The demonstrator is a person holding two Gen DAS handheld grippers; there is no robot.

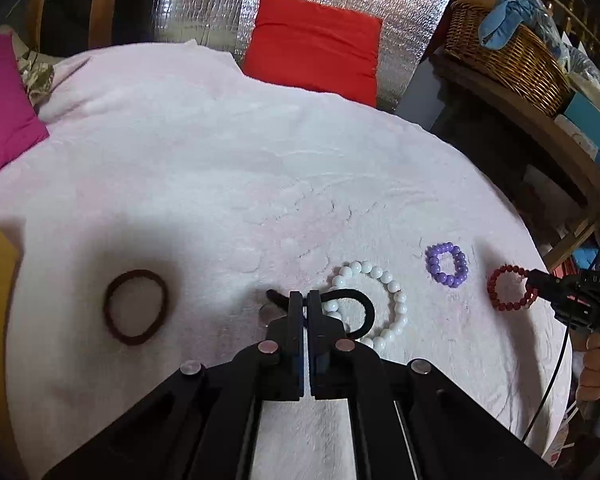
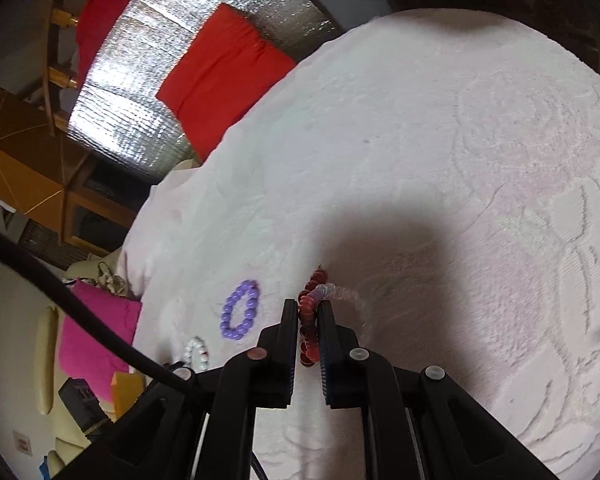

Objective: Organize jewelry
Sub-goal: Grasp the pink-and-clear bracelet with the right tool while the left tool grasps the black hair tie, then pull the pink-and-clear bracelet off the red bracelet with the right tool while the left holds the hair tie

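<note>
A silver foil panel (image 1: 204, 4) and red cushion (image 1: 314, 46) are seen ahead. A wicker basket (image 1: 504, 54) is shelved to the right.

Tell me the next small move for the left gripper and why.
Probably lift it slightly and carry it toward the brown hair tie. The left gripper appears shut on the black hair tie, whose loop lies across the white bead bracelet; raising it first should avoid dragging the beads.

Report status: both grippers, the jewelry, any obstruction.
Left gripper shut on black elastic hair tie lying over white bead bracelet. Right gripper shut on dark red bead bracelet. Purple bead bracelet and brown hair tie lie apart, untouched.
</note>
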